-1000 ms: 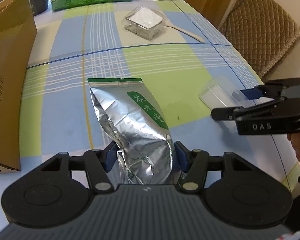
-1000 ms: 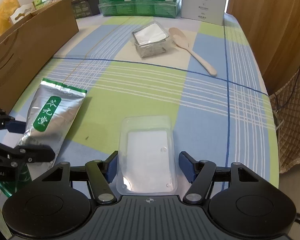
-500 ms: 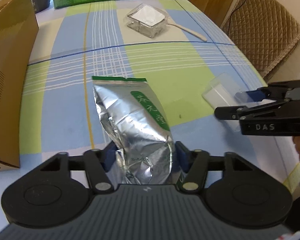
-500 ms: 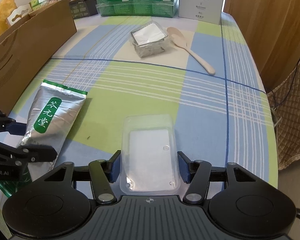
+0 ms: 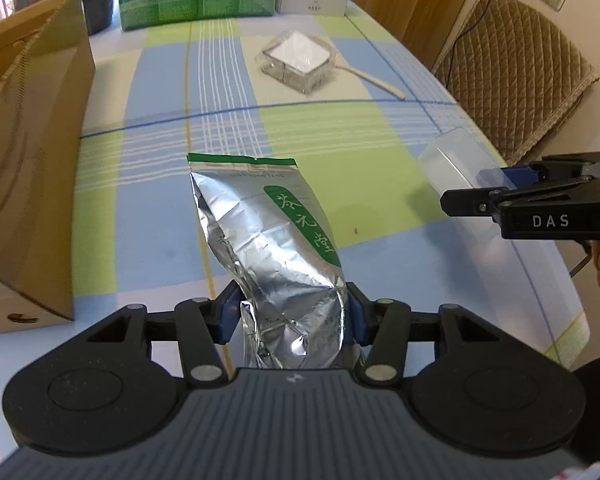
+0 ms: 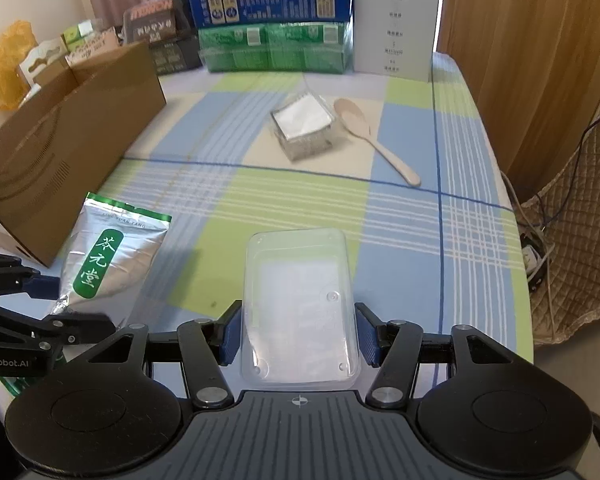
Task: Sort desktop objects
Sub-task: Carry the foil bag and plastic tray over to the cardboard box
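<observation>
Two grippers each grip something: the left gripper, jaws closing, pinches the foil bag, the right gripper clamps the clear tray; a lidded box and spoon lie toward twelve o'clock

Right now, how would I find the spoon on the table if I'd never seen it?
Look at the checked tablecloth, toward the far end where boxes are stacked. In front of them sits a small clear box with something white inside. The spoon lies just right of it, handle pointing toward you: the only pale, long-handled thing there.
</observation>
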A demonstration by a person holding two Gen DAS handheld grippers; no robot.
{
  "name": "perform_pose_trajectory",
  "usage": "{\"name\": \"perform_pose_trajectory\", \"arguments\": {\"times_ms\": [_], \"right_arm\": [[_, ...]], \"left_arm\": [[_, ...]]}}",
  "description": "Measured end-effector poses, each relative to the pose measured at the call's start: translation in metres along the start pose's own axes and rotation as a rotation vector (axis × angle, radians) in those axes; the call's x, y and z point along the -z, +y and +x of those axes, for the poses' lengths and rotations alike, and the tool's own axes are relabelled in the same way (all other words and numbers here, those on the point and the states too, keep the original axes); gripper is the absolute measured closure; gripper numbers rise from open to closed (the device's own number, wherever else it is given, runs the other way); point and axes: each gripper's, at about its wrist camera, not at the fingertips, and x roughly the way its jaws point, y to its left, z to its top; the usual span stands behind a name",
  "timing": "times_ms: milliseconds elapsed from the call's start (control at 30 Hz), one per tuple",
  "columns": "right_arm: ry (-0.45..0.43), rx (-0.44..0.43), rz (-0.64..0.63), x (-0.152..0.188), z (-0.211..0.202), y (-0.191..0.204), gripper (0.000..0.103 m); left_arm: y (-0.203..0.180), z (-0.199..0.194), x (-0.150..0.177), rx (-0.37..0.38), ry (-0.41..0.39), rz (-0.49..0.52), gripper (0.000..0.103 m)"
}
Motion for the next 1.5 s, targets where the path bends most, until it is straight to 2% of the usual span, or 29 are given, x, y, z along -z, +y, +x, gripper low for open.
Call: {"name": "perform_pose_trajectory", "arguments": {"times_ms": [400, 767, 1133, 1500], "right_arm": [[-0.061, -0.024, 0.053, -0.003, -0.046, 0.027, 0.049], [-0.115, -0.059, 0.013, -0.007, -0.077, 0.073, 0.049], [-0.144, -0.108, -0.066, -0.021, -0.085, 0.134, 0.049], [-0.172, -0.174, -0.141, -0.050, -0.076, 0.201, 0.049]], "left_arm": [[0.007, -0.054, 0.000, -0.005, -0.070, -0.008, 0.056], [0.021, -0.109, 0.011, -0.020, -0.132, -0.006, 0.056], [0.062, -0.161, 0.029, -0.075, -0.187, -0.022, 0.056], [0.126, -0.211, 0.033, -0.159, -0.225, -0.050, 0.056]]}}
